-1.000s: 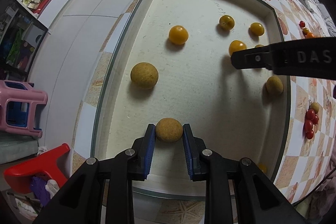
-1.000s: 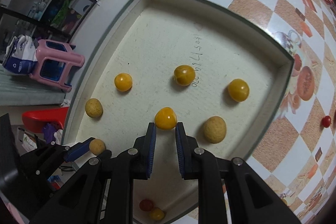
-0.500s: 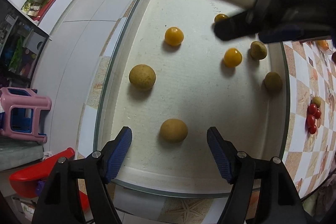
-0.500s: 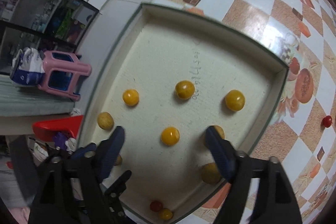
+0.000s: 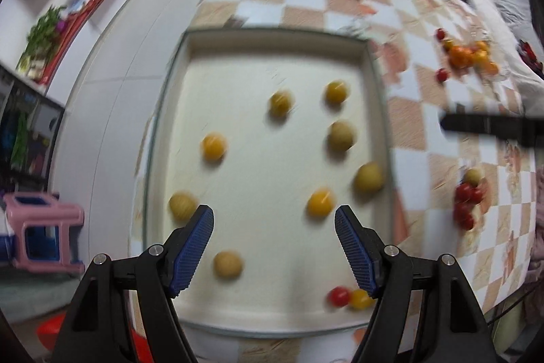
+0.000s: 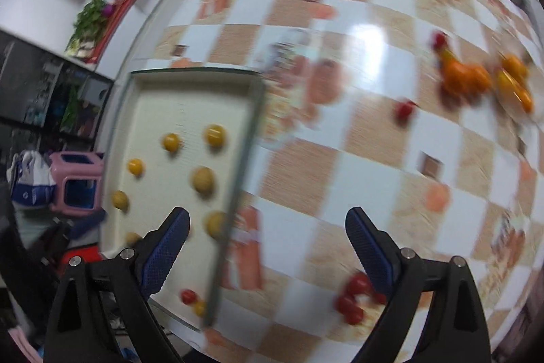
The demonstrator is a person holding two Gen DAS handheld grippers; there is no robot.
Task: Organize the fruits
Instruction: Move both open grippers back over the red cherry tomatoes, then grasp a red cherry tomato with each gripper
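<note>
Left wrist view: my left hand-held gripper [image 5: 274, 218] hangs over the cream tray [image 5: 272, 38] with its jaws standing well apart and nothing between the pads. Below it the yellow and tan fruits lie spaced out on the tray floor, none touching another; I judge this spacing deliberate, so that each stays separate and easy to reach. One tan fruit [image 5: 227, 263] sits near the tray's near wall, just inside the left finger, and a red cherry tomato [image 5: 338, 295] and a small yellow one [image 5: 360, 299] rest together in the near right corner.

In the right wrist view, my right hand-held gripper [image 6: 268, 220] points at the chequered surface [image 6: 340, 159] beside the tray, with its jaws opening and holding nothing. It faces the unsorted stock: a cluster of red cherry tomatoes [image 6: 353, 298] just inside its right finger, and an orange pile [image 6: 465, 79] well away at the far side. I judge the wide opening as readiness for the next pick. Motion blur hides finer detail.
</note>
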